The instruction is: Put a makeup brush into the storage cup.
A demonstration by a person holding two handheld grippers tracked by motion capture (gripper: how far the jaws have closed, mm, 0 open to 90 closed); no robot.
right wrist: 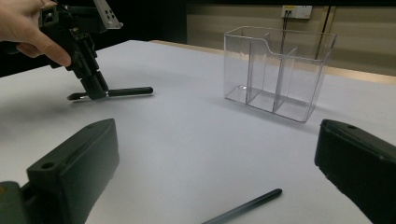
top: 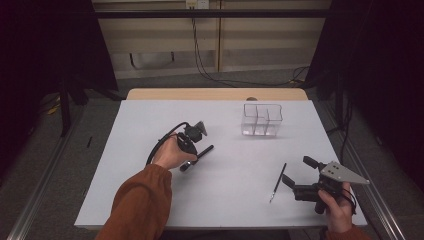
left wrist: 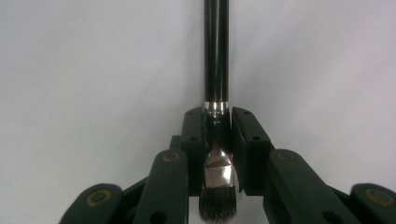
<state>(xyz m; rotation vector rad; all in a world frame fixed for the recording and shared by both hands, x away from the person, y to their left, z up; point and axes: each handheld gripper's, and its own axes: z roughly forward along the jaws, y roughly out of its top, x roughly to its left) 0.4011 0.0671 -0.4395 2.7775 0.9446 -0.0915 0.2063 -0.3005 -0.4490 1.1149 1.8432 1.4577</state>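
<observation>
In the high view, a hand [top: 172, 154] in an orange sleeve [top: 142, 202] reaches up from the lower left of the frame and holds the left gripper [top: 192, 156] left of centre on the white table [top: 150, 120]. Its jaws are closed on a thick black brush [top: 198, 156] that lies on the table surface, handle pointing toward the right of the frame. In the left gripper view the two jaws press the brush's [left wrist: 217, 93] silver metal collar from both sides, the dark bristles sit at the bottom centre of the frame, and the black handle runs straight up to the top edge. The right gripper view shows the same hold in its upper left corner: the left gripper [right wrist: 95, 88] tilted down, the brush [right wrist: 122, 92] lying flat.

Right of centre in the upper part of the high view stands a clear plastic organiser [top: 261, 120] with several compartments, upright and empty as far as can be seen.

Lower and further right, a thin black brush [top: 278, 182] lies on the table, well apart from the organiser.

At the lower right, another hand [top: 337, 209] holds the right gripper [top: 299, 173], jaws spread wide and holding nothing, just beside the thin brush.
</observation>
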